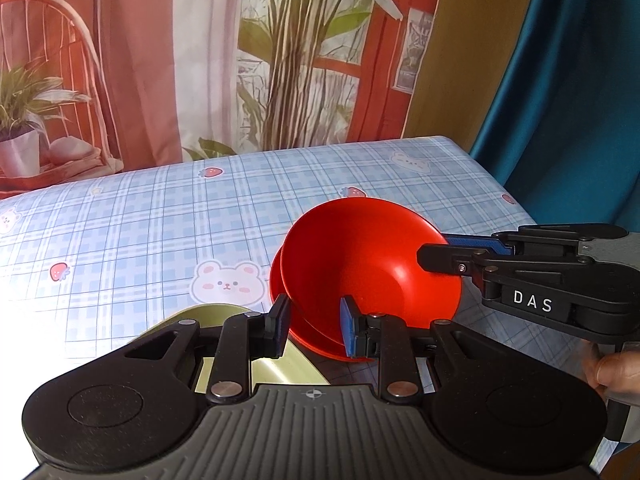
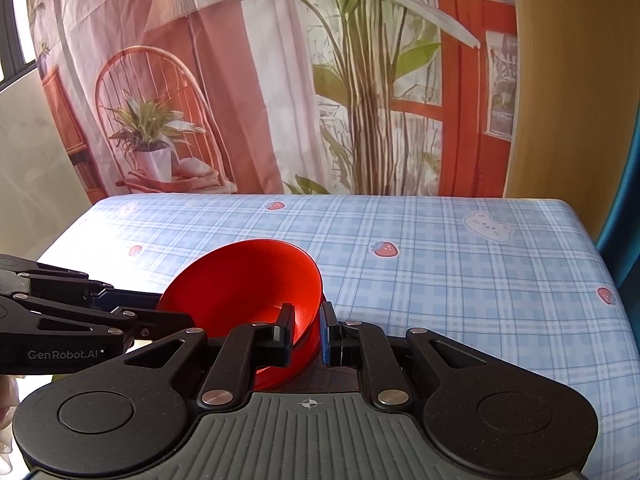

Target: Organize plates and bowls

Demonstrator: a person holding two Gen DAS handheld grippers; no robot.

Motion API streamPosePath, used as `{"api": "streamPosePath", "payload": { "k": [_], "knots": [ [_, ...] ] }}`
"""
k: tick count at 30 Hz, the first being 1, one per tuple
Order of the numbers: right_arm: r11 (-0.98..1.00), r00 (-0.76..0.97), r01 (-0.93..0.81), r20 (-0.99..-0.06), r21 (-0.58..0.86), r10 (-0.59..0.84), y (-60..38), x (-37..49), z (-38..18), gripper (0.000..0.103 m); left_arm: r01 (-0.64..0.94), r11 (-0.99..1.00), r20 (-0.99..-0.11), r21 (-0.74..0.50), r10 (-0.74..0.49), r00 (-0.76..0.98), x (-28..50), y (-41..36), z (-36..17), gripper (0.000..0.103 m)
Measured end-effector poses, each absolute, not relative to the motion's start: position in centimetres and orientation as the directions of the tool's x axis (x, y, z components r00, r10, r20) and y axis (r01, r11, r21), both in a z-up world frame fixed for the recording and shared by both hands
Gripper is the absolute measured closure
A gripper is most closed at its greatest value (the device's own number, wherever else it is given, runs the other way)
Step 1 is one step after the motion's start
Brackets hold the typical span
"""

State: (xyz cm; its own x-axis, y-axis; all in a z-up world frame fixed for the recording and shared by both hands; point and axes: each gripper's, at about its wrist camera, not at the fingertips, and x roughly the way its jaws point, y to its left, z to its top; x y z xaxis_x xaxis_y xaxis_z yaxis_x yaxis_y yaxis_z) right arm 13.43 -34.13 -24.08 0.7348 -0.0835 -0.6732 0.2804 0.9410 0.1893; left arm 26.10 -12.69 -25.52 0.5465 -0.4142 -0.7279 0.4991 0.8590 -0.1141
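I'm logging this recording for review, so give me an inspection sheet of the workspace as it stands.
Surface: table under a blue plaid cloth with bears and strawberries.
Job's things: two nested red bowls, tilted; green plate beneath the left gripper.
Clutter: nothing seen.
Grippers: left gripper straddles the bowls' near rim, whether it pinches is unclear; right gripper shut on the rim.
Cables: nothing seen.
Surroundings: printed backdrop; teal curtain at right.
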Motion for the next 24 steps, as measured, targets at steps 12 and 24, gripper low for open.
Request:
{"api": "streamPosePath", "payload": {
  "k": [12,24],
  "knots": [
    [0.940,0.729,0.284,-0.680,0.191,-0.082,-33.90,13.25,-24.52,0.091,0.507,0.855,-0.733,-0.106,-0.412,0.542,25.94,-12.67,-25.45,0.076],
    [0.942,0.726,0.280,-0.683,0.188,-0.079,-33.65,12.79,-24.58,0.091,0.519,0.849,-0.741,-0.101,-0.412,0.531,25.80,-12.73,-25.46,0.075]
  ]
}}
